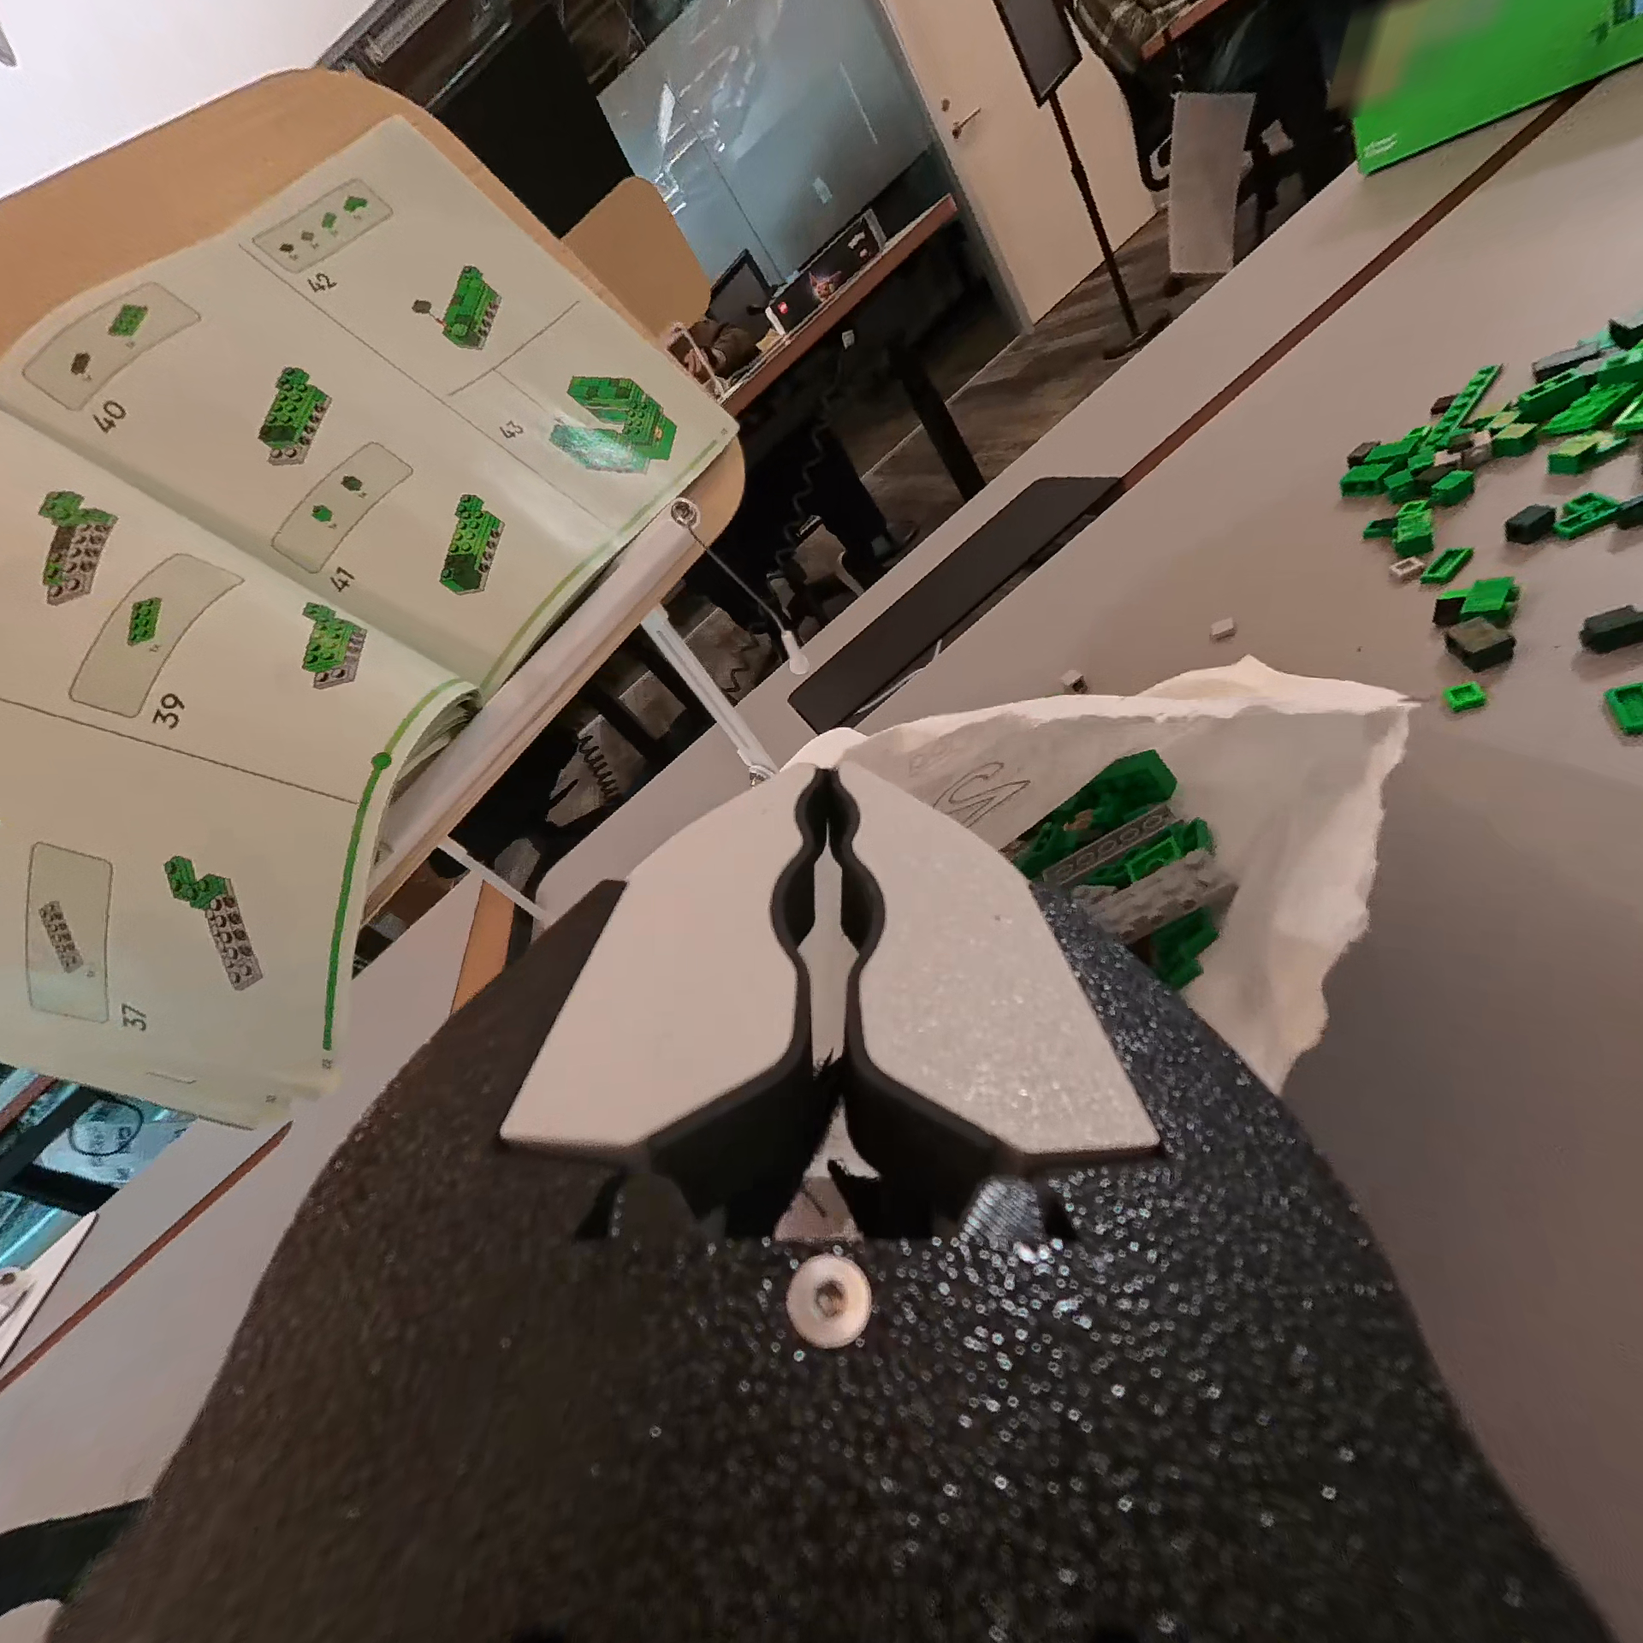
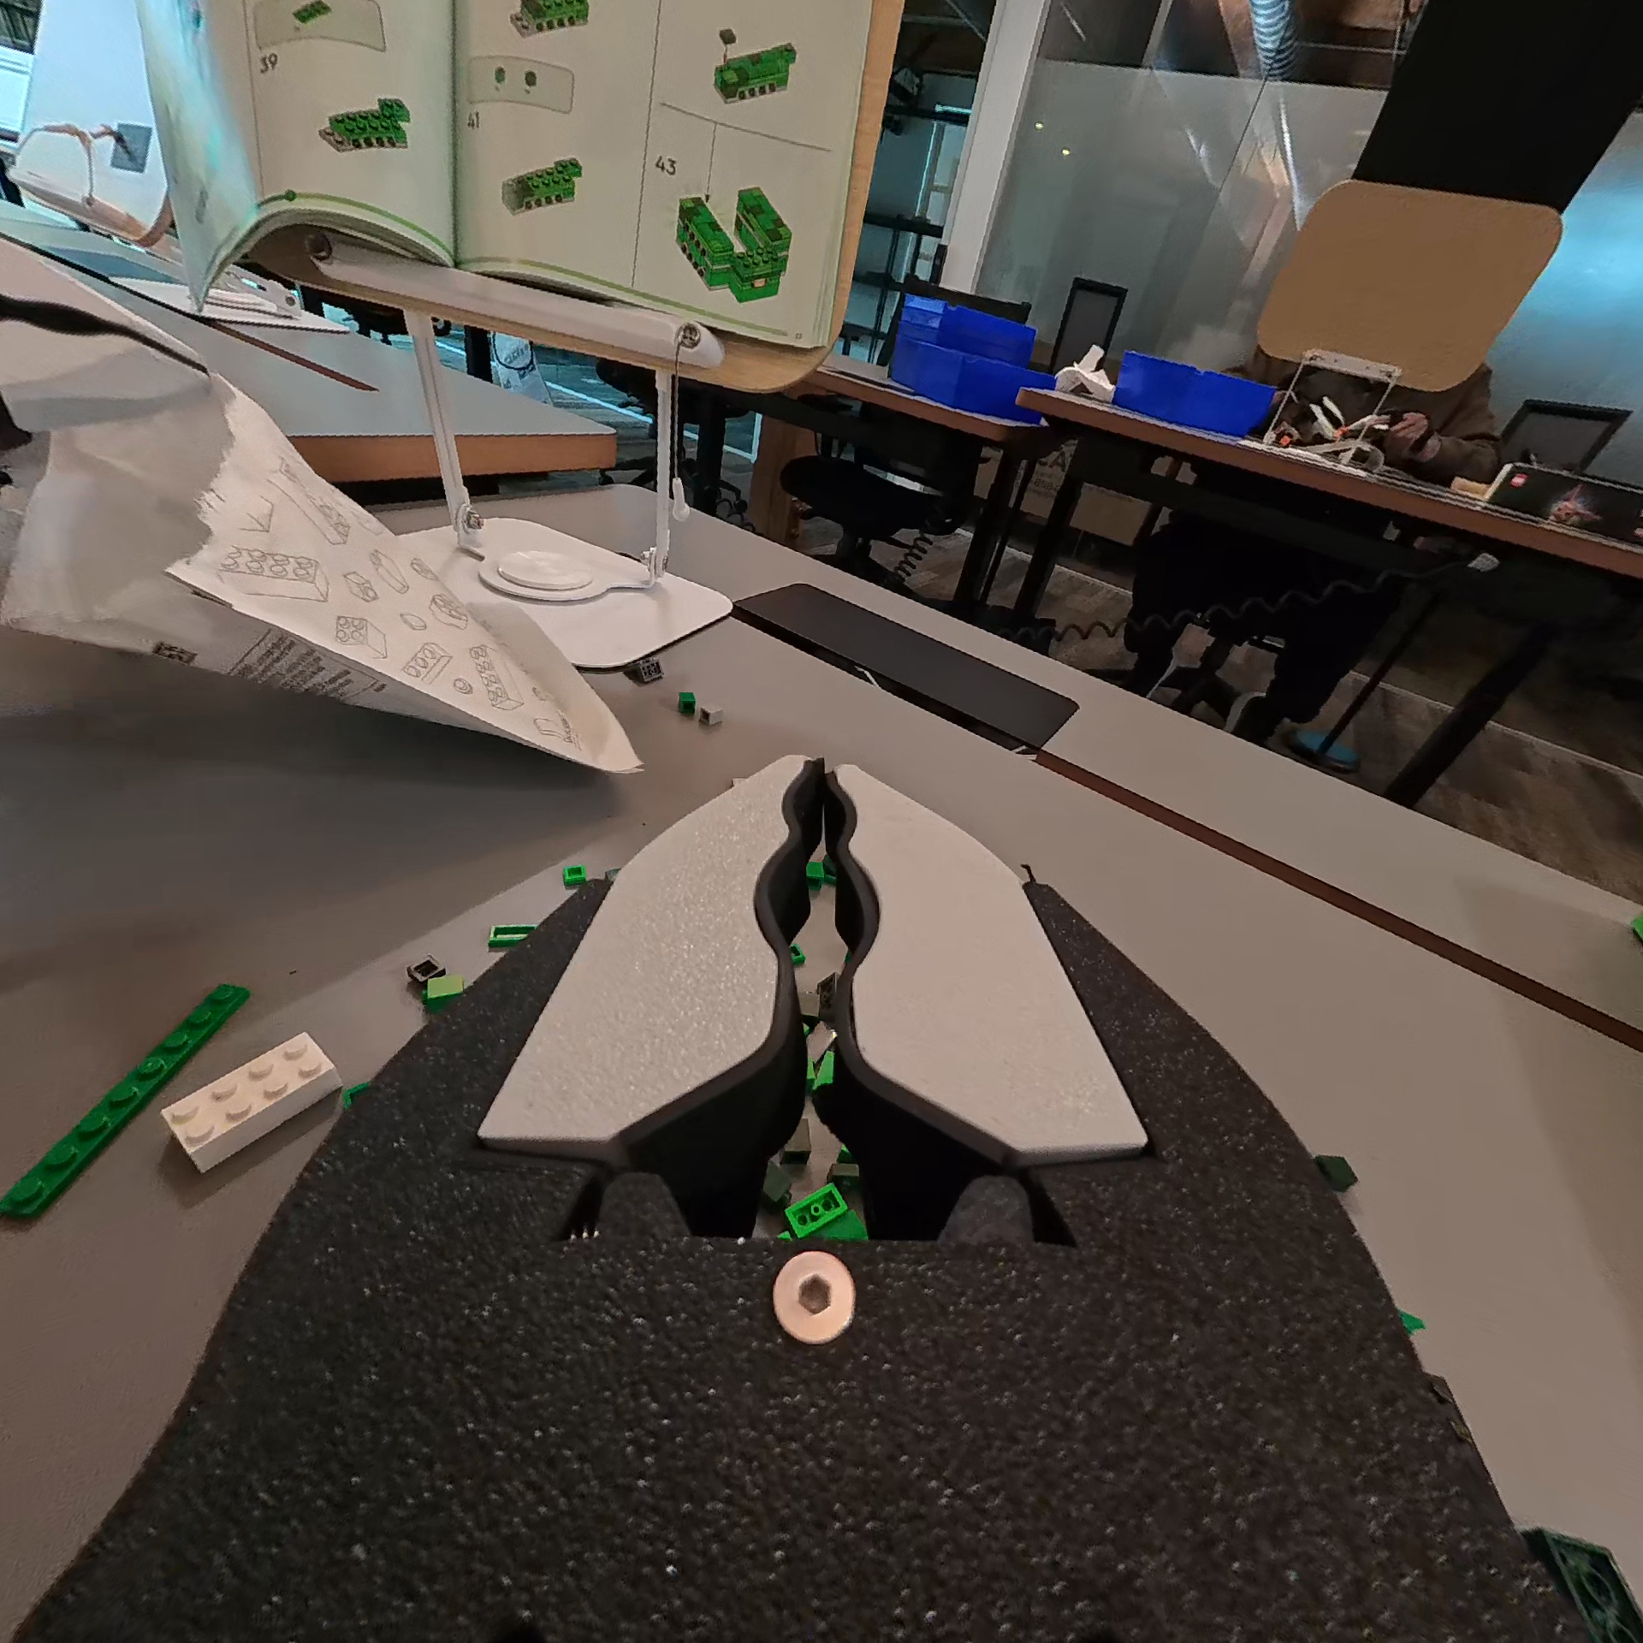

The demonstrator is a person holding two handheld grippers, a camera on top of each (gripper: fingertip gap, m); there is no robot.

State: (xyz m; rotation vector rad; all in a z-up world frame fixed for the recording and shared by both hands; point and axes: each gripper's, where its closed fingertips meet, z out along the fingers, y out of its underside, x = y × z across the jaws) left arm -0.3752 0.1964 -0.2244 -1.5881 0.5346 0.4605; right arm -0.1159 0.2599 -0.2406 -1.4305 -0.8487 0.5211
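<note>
My left gripper (image 1: 822, 787) is shut on the edge of a torn white paper bag (image 1: 1245, 845) and holds it above the grey table (image 1: 1467, 1067). A strip of the paper shows between the jaws. Green and grey bricks (image 1: 1129, 853) lie inside the open bag. The bag also shows at the left of the right wrist view (image 2: 311, 605), lifted and tilted. My right gripper (image 2: 822, 773) is shut and empty, low over small green and grey loose bricks (image 2: 822, 1214) on the table. A white brick (image 2: 249, 1098) and a long green plate (image 2: 116, 1102) lie to its left.
An open instruction booklet (image 2: 551, 133) rests on a white stand (image 2: 569, 578) at the table's far side. A pile of green bricks (image 1: 1511, 462) lies right of the bag. A black panel (image 2: 907, 658) is set into the table. Blue bins (image 2: 969, 356) and a seated person (image 2: 1387, 427) are at a farther table. Left tips to right tips: about 25 cm. Measured from the fingertips, the white brick (image 2: 249, 1098) is 15 cm or so from the right gripper and 25 cm from the left. My right tips are roughly 20 cm from the long green plate (image 2: 116, 1102).
</note>
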